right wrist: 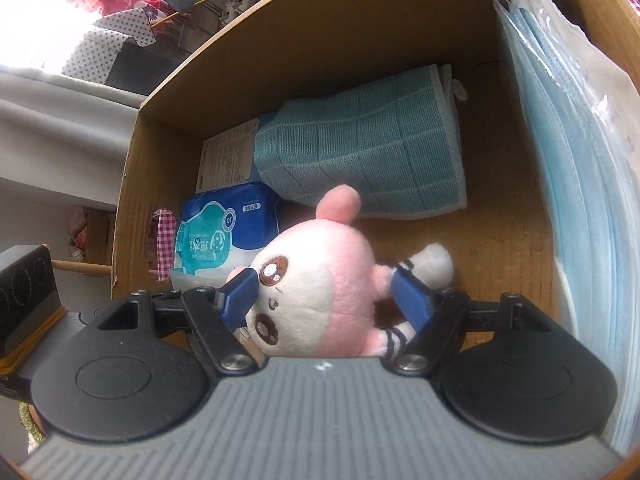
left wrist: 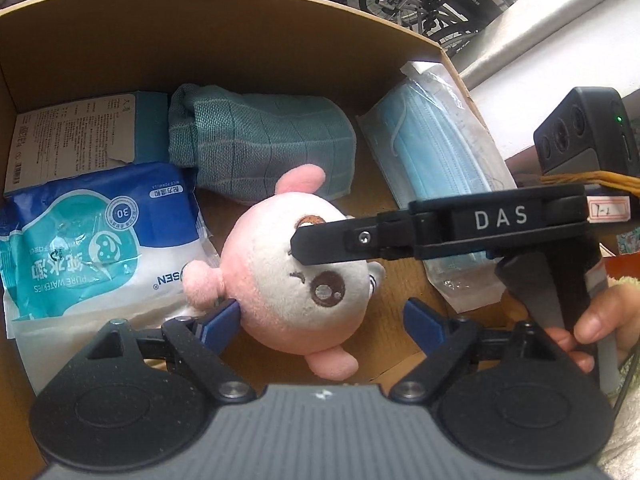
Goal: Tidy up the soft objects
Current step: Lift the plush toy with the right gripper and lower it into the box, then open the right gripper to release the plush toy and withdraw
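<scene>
Inside a cardboard box (left wrist: 120, 40), walls rise close on three sides; bare floor shows only right of the left tongs (left wrist: 320, 316). A pink plush (left wrist: 296, 276) lies on the floor between both tools, long axis running from the left tongs' near side toward the towel (left wrist: 264, 144) beyond, face turned up. The left tongs gape wide, one pad at the plush's side, gripping nothing. The right tongs (right wrist: 324, 294) straddle it — jaws well apart, pads at face and leg; whether they press is unclear. Wipes (left wrist: 96, 240) left, masks (left wrist: 436, 160) right.
</scene>
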